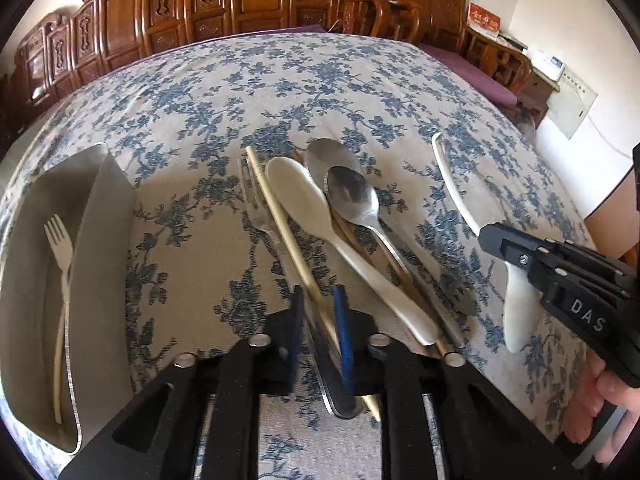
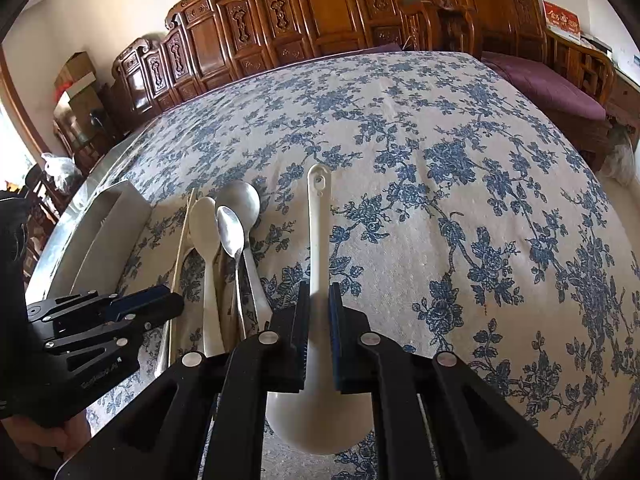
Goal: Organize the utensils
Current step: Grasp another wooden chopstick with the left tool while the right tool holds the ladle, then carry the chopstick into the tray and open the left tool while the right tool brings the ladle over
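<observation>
Carved wooden panels (image 2: 320,12) along the far wall; blue-floral tablecloth (image 2: 460,200) beneath; grey tray (image 1: 104,240) holding a fork (image 1: 60,280); piled spoons (image 1: 344,208) centre; left gripper (image 1: 318,340) narrowed astride a chopstick (image 1: 280,216); right gripper (image 2: 318,332) clamping white ladle (image 2: 318,240).

The tablecloth (image 2: 440,200) is rough woven cloth. The ladle (image 2: 318,240) is smooth, shiny white plastic. Two spoons (image 1: 352,192) are dull grey metal. The cabinets (image 2: 320,12) are glossy carved wood.

Black hand-held gripper (image 1: 318,334), blue pads (image 1: 343,336), silver screws.
</observation>
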The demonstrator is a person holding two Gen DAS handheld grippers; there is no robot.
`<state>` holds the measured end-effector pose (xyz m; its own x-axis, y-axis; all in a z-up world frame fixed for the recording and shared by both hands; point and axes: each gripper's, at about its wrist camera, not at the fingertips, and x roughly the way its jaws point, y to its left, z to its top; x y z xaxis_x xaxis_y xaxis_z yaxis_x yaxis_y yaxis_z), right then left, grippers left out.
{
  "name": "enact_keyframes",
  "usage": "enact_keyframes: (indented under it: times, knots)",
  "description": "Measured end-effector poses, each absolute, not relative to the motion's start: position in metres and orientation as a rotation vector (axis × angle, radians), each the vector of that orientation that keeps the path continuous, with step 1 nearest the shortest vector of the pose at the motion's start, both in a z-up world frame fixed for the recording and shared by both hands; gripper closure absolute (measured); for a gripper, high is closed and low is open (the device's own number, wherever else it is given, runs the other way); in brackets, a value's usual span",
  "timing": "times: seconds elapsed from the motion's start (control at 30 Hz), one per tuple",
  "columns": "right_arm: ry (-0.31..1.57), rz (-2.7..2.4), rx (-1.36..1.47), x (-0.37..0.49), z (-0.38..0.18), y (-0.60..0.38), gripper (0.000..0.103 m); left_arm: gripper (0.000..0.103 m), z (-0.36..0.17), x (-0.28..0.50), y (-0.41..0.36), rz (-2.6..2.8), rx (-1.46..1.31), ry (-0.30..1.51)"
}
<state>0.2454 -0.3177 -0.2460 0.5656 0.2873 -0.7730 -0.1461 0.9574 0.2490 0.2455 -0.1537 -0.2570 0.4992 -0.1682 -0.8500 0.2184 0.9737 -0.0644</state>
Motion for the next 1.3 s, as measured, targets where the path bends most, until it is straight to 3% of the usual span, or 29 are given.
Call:
enact_keyframes:
  times: [0.47,1.3]
  knots:
    - [0.94,0.257,0.153,0.246,-0.247,-0.312,0.092,0.099,-0.251,0.237,-0.138,-0.228,0.059,1.027]
    - [0.848,0.368,0.152,0.215,-0.219,-0.284,0.092,0.099,-0.188,0.208,-0.075,-0.201,0.047,0.91]
